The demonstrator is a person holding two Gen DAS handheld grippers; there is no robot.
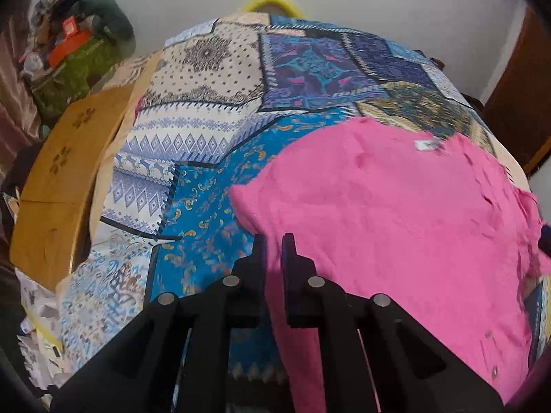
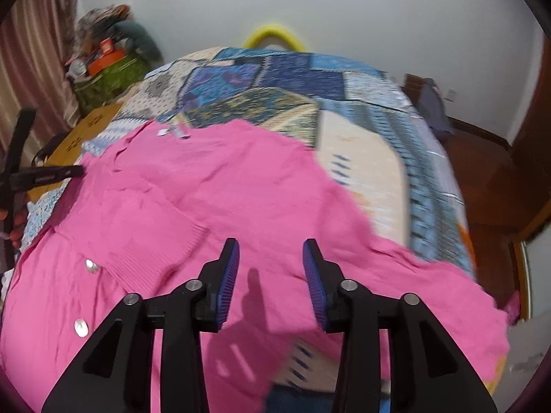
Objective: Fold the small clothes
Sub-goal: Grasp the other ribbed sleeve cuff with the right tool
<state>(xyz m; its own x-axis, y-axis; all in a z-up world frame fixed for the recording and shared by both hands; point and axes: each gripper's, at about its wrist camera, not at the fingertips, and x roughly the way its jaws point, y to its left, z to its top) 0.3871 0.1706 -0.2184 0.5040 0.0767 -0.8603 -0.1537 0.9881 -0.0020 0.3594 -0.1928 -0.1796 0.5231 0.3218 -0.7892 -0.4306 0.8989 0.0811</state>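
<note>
Both wrist views sit close above the pink cardigan (image 1: pixel 396 206) (image 2: pixel 206 189), facing the far wall; the left wrist view looks from its left edge.

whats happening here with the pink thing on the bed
A person holding a gripper in each hand is folding a pink cardigan spread on a patchwork bedspread. The left gripper has its fingers nearly together with a fold of the pink fabric between them, so it appears to be gripping an edge. The right gripper is open and hovers over the cardigan, holding nothing. One sleeve already lies folded across the front, next to the buttons.
</note>
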